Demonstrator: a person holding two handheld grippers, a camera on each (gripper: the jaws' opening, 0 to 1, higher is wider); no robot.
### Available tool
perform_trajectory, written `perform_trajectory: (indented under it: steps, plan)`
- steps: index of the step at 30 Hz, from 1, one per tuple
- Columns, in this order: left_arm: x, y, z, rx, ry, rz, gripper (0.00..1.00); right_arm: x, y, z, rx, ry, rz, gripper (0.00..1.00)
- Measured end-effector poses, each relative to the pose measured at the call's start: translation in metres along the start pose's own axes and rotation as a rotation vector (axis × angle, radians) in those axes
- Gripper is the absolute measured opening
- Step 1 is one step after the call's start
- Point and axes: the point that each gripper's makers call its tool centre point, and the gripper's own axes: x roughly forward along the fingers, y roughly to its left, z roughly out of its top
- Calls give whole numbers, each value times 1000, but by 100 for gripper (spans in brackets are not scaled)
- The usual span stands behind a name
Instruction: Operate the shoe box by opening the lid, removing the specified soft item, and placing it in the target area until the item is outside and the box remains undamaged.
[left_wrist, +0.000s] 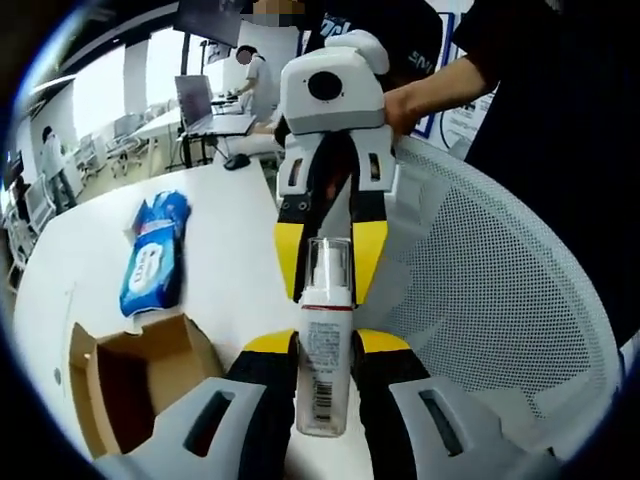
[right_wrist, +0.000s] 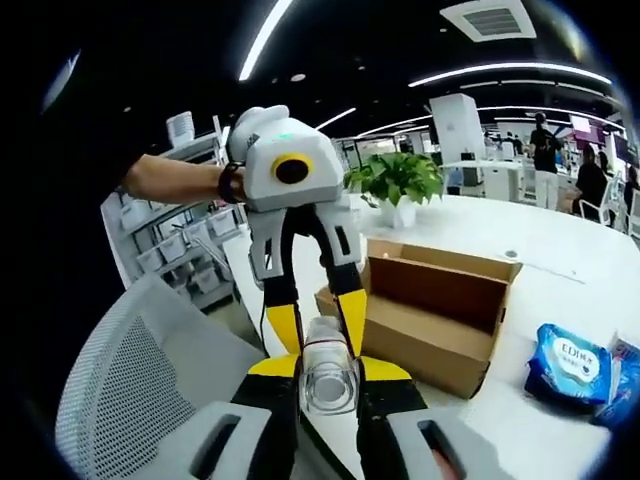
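A clear plastic bottle (left_wrist: 323, 370) with a white label and a clear cap is held in the air between both grippers. My left gripper (left_wrist: 325, 345) is shut on its labelled body. My right gripper (left_wrist: 327, 270) comes from the far side, with its yellow fingertips closed on the cap end. In the right gripper view the bottle (right_wrist: 330, 385) shows end-on between my right gripper (right_wrist: 330, 370) jaws, with the left gripper (right_wrist: 318, 325) facing it. The brown cardboard shoe box (left_wrist: 130, 385) (right_wrist: 440, 310) stands open on the white table. A blue soft wipes pack (left_wrist: 155, 255) (right_wrist: 570, 365) lies on the table outside the box.
A white mesh chair back (left_wrist: 500, 290) (right_wrist: 130, 370) sits close under the grippers at the table's edge. A potted green plant (right_wrist: 395, 180) stands behind the box. A laptop (left_wrist: 205, 105) rests on a far desk. People stand in the background.
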Motion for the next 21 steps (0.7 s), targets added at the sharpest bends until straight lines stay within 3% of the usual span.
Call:
perform_trajectory:
  steps: [9,21]
  plan:
    - [-6,6,-2,-36,-6,51,28,-7,-8,-3,14,11,-14,16]
    - [-24,24,-2,-118,-77,170,30,-17,-24,-7,24,27,-39,16]
